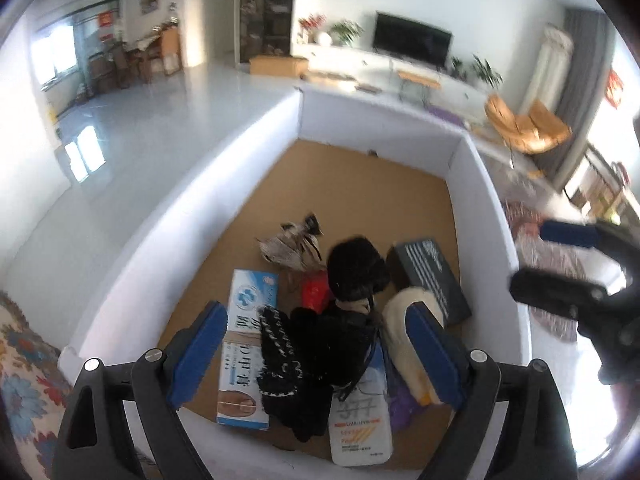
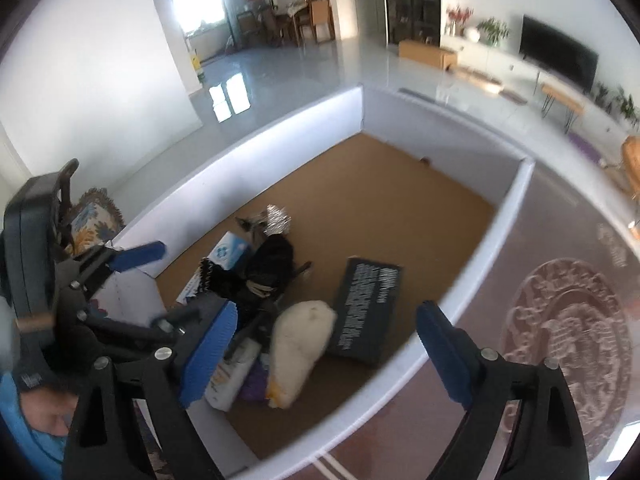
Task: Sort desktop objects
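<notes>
A white-walled box [image 1: 256,136] with a brown cardboard floor holds a pile of objects. In it are a blue and white carton [image 1: 244,344], black fuzzy fabric [image 1: 316,360], a white tube [image 1: 360,428], a cream plush [image 1: 404,320] and a dark flat box [image 1: 436,276]. My left gripper [image 1: 316,356] is open and empty, held above the pile. My right gripper [image 2: 328,356] is open and empty above the box's near right wall [image 2: 492,236]; the cream plush [image 2: 304,344] and dark flat box [image 2: 368,308] lie between its fingers in view. The right gripper [image 1: 576,264] also shows at the right edge of the left wrist view.
A crumpled silver wrapper [image 1: 292,244] and a red item [image 1: 316,292] lie further in the box. A brown table surface with an embossed round pattern [image 2: 568,344] runs right of the box. A patterned cushion [image 1: 24,380] lies at left. The far half of the box floor [image 1: 360,184] is bare.
</notes>
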Action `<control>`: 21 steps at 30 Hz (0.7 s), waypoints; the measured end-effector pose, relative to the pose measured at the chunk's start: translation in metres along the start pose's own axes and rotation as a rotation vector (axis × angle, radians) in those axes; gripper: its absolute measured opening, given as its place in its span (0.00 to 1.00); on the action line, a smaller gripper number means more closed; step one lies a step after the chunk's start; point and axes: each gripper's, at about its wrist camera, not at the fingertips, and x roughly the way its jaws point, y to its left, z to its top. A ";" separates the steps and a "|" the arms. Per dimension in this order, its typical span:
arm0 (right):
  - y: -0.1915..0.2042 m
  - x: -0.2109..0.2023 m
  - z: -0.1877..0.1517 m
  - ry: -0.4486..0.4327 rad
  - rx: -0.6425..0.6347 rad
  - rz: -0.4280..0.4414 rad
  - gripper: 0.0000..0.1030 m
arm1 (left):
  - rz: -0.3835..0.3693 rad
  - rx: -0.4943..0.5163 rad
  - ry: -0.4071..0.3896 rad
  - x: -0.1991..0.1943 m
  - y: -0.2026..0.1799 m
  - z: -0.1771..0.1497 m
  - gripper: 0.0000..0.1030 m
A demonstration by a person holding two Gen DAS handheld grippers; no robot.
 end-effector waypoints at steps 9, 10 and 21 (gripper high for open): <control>0.004 -0.020 -0.002 -0.064 -0.038 -0.053 0.91 | 0.245 -0.190 -0.025 -0.036 0.014 0.000 0.96; 0.005 -0.020 -0.002 -0.067 -0.043 -0.057 0.91 | 0.285 -0.203 -0.041 -0.039 0.015 -0.002 0.96; 0.013 -0.010 -0.006 -0.057 -0.087 -0.063 0.91 | 0.420 -0.018 -0.011 -0.032 -0.003 0.001 0.96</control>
